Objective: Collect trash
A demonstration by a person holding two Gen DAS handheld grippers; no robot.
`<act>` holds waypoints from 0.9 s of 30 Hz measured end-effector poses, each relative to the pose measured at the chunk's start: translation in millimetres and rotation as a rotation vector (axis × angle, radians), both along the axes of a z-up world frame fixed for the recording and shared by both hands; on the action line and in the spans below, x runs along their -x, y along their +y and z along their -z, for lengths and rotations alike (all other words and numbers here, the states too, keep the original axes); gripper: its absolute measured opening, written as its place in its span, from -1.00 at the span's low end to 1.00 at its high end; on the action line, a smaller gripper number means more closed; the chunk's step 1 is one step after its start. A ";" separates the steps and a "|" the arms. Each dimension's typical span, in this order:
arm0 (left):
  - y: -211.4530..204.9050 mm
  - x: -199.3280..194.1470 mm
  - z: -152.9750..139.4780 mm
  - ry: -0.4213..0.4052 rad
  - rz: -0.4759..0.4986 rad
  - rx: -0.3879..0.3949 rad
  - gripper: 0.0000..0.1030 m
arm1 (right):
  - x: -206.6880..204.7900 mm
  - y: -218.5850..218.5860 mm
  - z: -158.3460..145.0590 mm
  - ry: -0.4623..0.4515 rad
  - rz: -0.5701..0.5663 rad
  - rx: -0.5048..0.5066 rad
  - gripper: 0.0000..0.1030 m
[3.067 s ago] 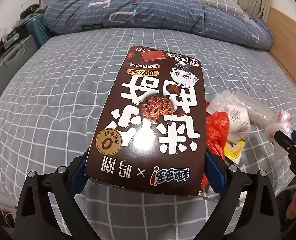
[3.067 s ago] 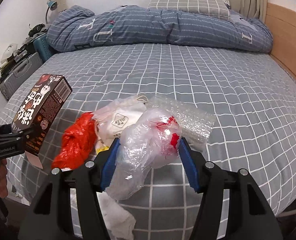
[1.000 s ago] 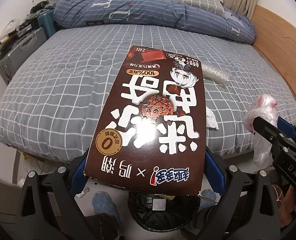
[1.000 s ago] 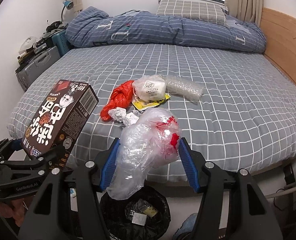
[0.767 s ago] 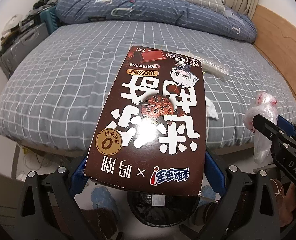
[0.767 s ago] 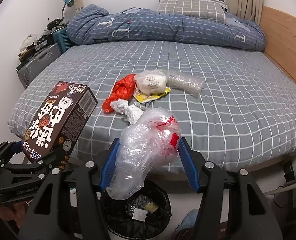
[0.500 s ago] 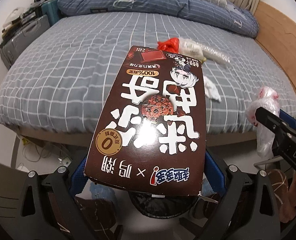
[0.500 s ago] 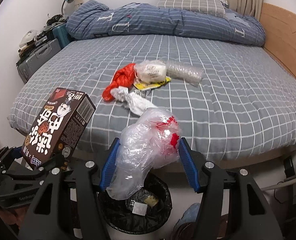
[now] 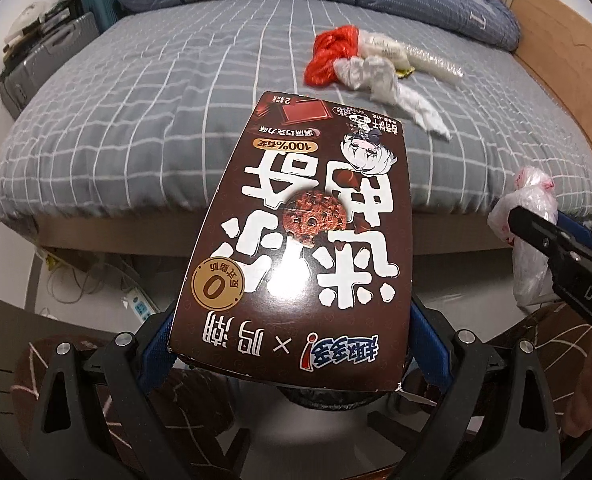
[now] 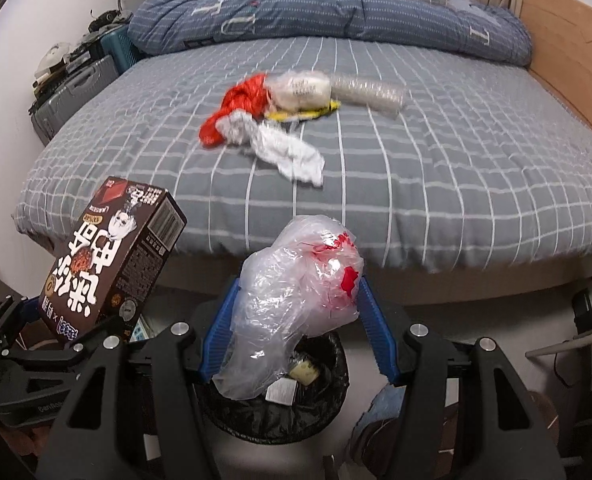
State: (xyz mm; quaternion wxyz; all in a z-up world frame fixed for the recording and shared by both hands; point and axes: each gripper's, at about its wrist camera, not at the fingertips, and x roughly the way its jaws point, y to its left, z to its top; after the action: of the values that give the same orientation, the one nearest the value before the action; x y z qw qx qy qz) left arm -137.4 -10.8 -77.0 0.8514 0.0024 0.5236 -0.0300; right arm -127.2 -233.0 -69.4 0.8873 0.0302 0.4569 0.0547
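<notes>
My left gripper [image 9: 292,344] is shut on a brown cookie box [image 9: 300,248], held past the foot of the bed; the same box [image 10: 108,256] shows at the left of the right wrist view. A crumpled clear plastic bag with red print [image 10: 296,300] is clamped in my right gripper [image 10: 296,336], and it hangs just above a black-lined trash bin [image 10: 280,408] on the floor. That bag [image 9: 530,224] appears at the right edge of the left wrist view. The box hides most of the bin [image 9: 324,400] there.
More trash lies on the grey checked bed [image 10: 436,160]: a red bag [image 10: 240,104], crumpled white paper [image 10: 288,152], a white mask pack [image 10: 304,88], bubble wrap [image 10: 368,90]. Suitcases [image 10: 72,96] stand left; a wooden bed frame [image 10: 576,60] runs along the right. Cables and a power strip [image 9: 136,304] lie on the floor.
Both grippers have sunk and tilted further down at the foot of the bed. The bin has grown larger under the plastic bag. Both grips are unchanged.
</notes>
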 end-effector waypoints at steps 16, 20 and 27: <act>7.6 13.6 61.2 0.099 -0.031 0.004 0.81 | 15.2 8.3 73.3 0.133 -0.022 0.012 0.10; 19.1 14.9 72.6 0.120 -0.050 0.003 0.81 | 10.0 16.0 92.6 0.181 -0.037 0.008 0.10; 41.7 15.6 81.5 0.134 -0.095 -0.008 0.81 | 1.9 45.3 107.1 0.208 -0.095 0.007 0.10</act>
State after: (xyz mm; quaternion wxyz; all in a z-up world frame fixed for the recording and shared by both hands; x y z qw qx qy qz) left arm -153.1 30.9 -158.5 0.8151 -0.0208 0.5789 0.0123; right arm -129.1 -187.6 -176.5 0.8316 0.0107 0.5477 0.0918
